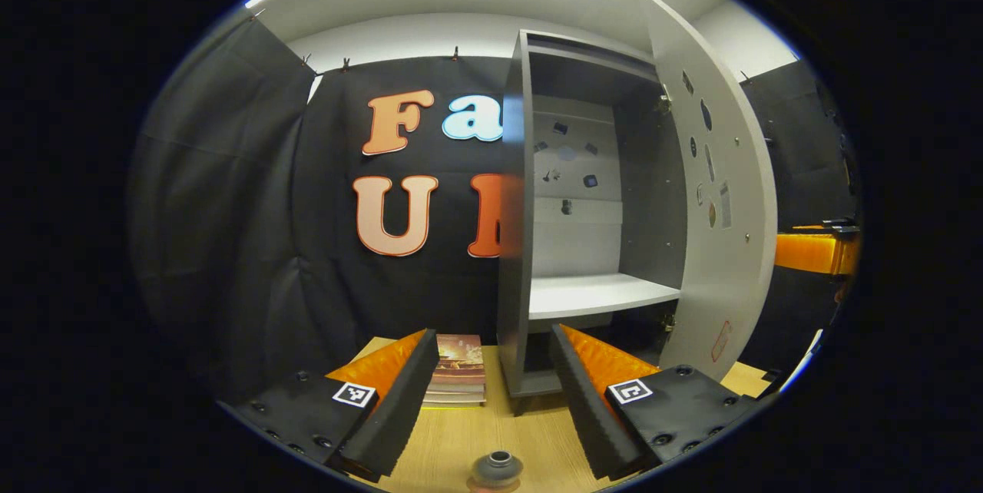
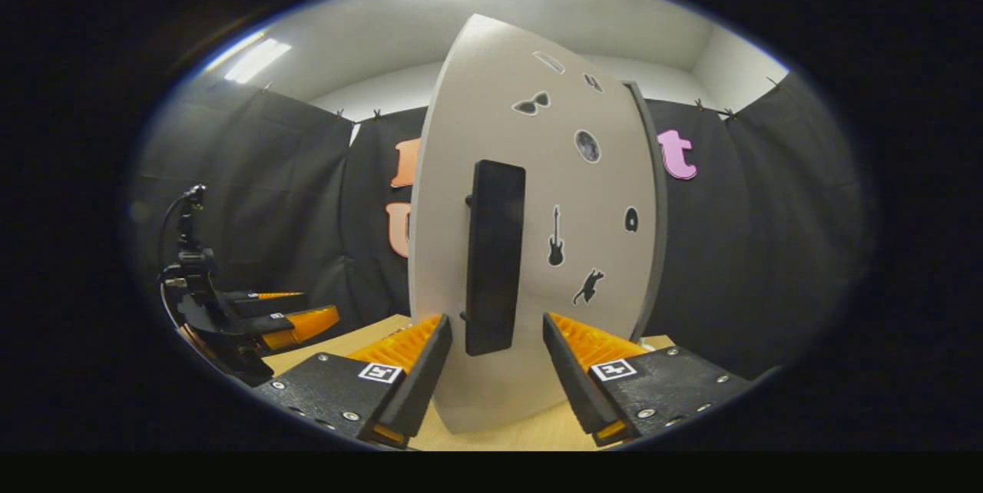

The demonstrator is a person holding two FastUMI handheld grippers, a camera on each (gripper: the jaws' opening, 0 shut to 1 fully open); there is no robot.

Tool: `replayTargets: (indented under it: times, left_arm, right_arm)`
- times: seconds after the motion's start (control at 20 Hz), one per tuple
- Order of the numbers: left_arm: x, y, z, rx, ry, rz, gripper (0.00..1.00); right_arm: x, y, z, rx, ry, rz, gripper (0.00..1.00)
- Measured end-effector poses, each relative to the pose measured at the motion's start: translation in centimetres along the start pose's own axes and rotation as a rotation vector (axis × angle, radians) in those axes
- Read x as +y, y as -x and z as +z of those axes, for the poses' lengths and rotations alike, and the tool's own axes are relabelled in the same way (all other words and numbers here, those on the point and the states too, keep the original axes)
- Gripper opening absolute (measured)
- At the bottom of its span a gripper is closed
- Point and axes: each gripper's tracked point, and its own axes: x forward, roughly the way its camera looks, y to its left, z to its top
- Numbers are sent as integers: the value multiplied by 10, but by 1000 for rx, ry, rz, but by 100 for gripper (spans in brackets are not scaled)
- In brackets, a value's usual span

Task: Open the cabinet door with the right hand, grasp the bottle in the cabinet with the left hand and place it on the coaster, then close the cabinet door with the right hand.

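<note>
While the right gripper (image 2: 495, 347) stands wide open at the bottom centre of the right gripper view, its fingers flank the lower end of the door's upright black handle (image 2: 495, 255) without pressing on it. That handle looks rigid, and closing on its lower half should swing the light, stiff cabinet door (image 2: 530, 170) shut. The left gripper (image 1: 491, 401) is open too and holds nothing. Low at the bottom centre of the left gripper view sits the bottle (image 1: 498, 468) with only its grey cap end showing, seemingly already on the table (image 1: 468, 431); the coaster itself I cannot make out. Beyond, the cabinet (image 1: 576, 247) has a bare shelf (image 1: 599, 295).
</note>
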Motion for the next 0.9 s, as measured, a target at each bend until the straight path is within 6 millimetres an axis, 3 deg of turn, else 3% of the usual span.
replayTargets:
  times: [0.25,0.3,0.4,0.55,0.6,0.9]
  left_arm:
    - [45,-39,4,-1,-24,-48,95]
    - [52,-48,3,1,-34,-62,94]
    - [66,-62,2,2,-44,-86,95]
    - [73,-76,-4,25,-39,-114,95]
    - [74,-79,-3,27,-33,-117,95]
    - [74,-89,-15,61,7,-115,94]
  right_arm:
    - [48,-62,-3,24,47,-20,73]
    - [54,-77,-3,17,58,-32,77]
    - [54,-100,-6,22,74,-58,70]
    - [53,-106,-5,31,61,-79,67]
    - [53,-109,-6,37,54,-79,73]
    - [45,-133,-10,35,-6,-71,84]
